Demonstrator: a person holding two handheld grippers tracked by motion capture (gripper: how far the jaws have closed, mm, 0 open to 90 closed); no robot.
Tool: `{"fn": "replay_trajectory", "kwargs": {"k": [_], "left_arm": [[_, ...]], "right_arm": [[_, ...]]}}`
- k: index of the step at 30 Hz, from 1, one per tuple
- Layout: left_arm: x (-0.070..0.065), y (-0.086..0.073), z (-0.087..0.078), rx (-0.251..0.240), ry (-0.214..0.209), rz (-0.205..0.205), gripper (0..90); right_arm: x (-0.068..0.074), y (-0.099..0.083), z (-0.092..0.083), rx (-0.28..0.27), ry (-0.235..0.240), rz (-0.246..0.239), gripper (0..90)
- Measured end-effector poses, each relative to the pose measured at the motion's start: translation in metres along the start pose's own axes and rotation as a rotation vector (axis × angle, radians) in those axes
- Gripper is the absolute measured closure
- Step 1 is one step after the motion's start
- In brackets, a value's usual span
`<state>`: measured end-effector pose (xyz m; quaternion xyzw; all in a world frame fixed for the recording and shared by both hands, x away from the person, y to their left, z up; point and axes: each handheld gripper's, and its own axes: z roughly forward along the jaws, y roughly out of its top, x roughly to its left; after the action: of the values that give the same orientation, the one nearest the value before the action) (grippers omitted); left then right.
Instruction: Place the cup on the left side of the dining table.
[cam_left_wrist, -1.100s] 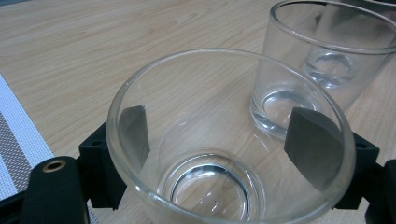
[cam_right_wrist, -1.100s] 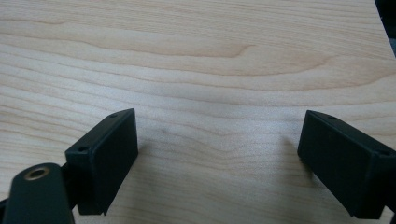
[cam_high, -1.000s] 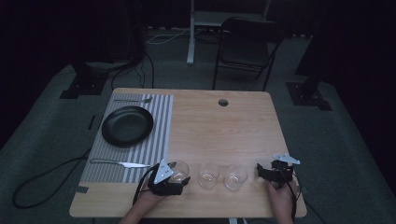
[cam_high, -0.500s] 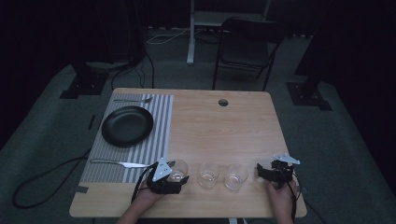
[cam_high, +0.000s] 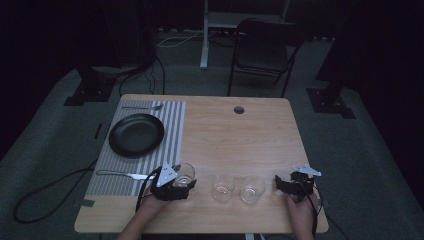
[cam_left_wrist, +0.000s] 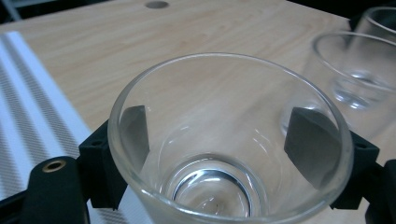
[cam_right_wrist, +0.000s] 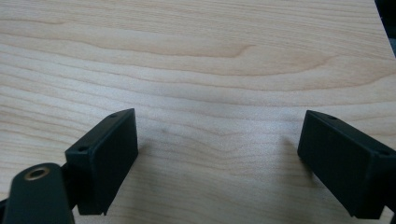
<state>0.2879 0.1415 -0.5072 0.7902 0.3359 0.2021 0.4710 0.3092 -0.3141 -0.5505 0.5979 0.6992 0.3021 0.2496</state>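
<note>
A clear glass (cam_high: 184, 173) (cam_left_wrist: 219, 191) stands between the jaws of my left gripper (cam_high: 182, 181) (cam_left_wrist: 223, 140), near the table's front left beside the striped placemat (cam_high: 172, 120). Both pads (cam_left_wrist: 310, 144) press on its wall, so the gripper is shut on it. Two more empty glasses (cam_high: 223, 186) (cam_high: 252, 189) stand in a row to its right, the nearer one (cam_left_wrist: 359, 79) close by. My right gripper (cam_high: 282, 184) (cam_right_wrist: 219, 154) rests open over bare wood at the front right, nothing between its fingers.
A black plate (cam_high: 136, 135) lies on the placemat, with a fork (cam_high: 142, 107) behind it and a knife (cam_high: 120, 175) in front. The wooden table (cam_high: 240, 140) has a cable hole (cam_high: 239, 109) at the back. A chair (cam_high: 265, 55) stands beyond it.
My left gripper and the glass in it have shifted slightly away from the front edge. The right gripper and the other two glasses have stayed put.
</note>
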Motion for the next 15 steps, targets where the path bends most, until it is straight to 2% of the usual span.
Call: {"fn": "replay_trajectory", "kwargs": {"k": [3,10,15], "left_arm": [[0.010,0.004,-0.003,-0.006,0.015,-0.026,19.6],[0.028,0.007,-0.007,0.003,0.048,-0.054,19.6],[0.042,0.011,-0.009,0.014,0.079,-0.055,19.6]], "right_arm": [[0.000,0.000,0.000,0.000,0.000,-0.001,11.7],[0.000,0.000,0.000,0.000,0.000,-0.002,11.8],[0.000,0.000,0.000,-0.001,0.000,-0.002,11.8]]}}
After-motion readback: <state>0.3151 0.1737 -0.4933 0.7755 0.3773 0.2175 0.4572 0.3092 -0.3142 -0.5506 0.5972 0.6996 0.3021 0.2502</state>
